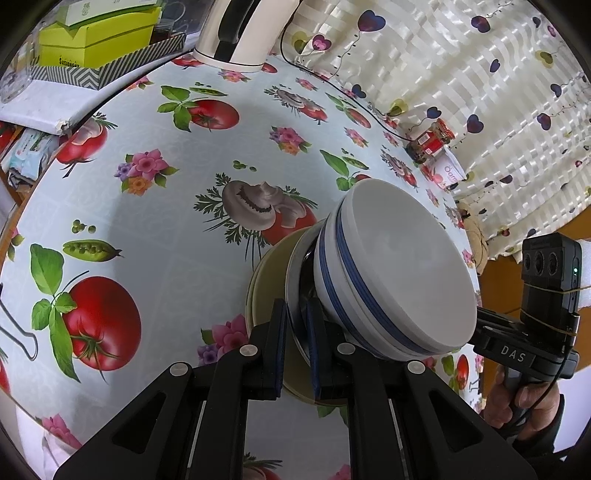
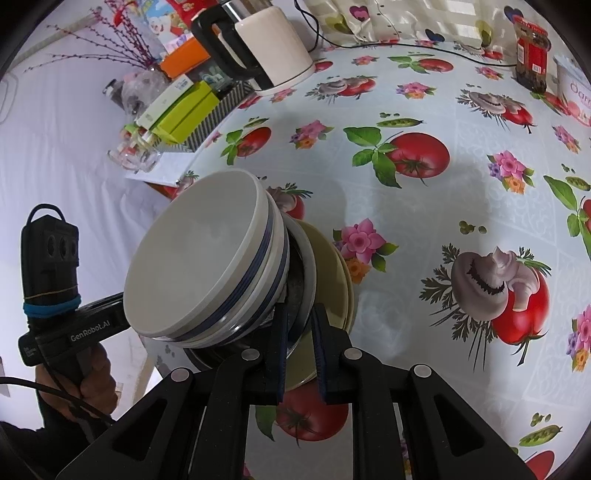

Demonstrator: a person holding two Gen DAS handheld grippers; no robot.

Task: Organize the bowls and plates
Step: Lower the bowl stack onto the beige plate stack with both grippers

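A stack of dishes hangs between my two grippers: white bowls with blue stripes (image 1: 406,266) (image 2: 192,258) nest on top, and a grey-rimmed plate and olive-cream plates (image 1: 264,280) (image 2: 332,266) lie beneath. My left gripper (image 1: 297,317) is shut on the plates' rim on one side. On the opposite side, my right gripper (image 2: 301,321) is shut on the same rim. Each view shows the other handle and the hand (image 1: 524,402) (image 2: 92,384) holding it. The stack sits over the vegetable-print tablecloth (image 1: 166,206) (image 2: 461,192); whether it touches the cloth is hidden.
A white kettle (image 1: 236,33) (image 2: 273,48) with a black cable stands at the table's back. Green boxes (image 1: 96,40) (image 2: 181,110) sit on a striped box at one edge. A red-lidded jar (image 1: 430,142) (image 2: 532,55) is by the heart-print curtain (image 1: 480,74).
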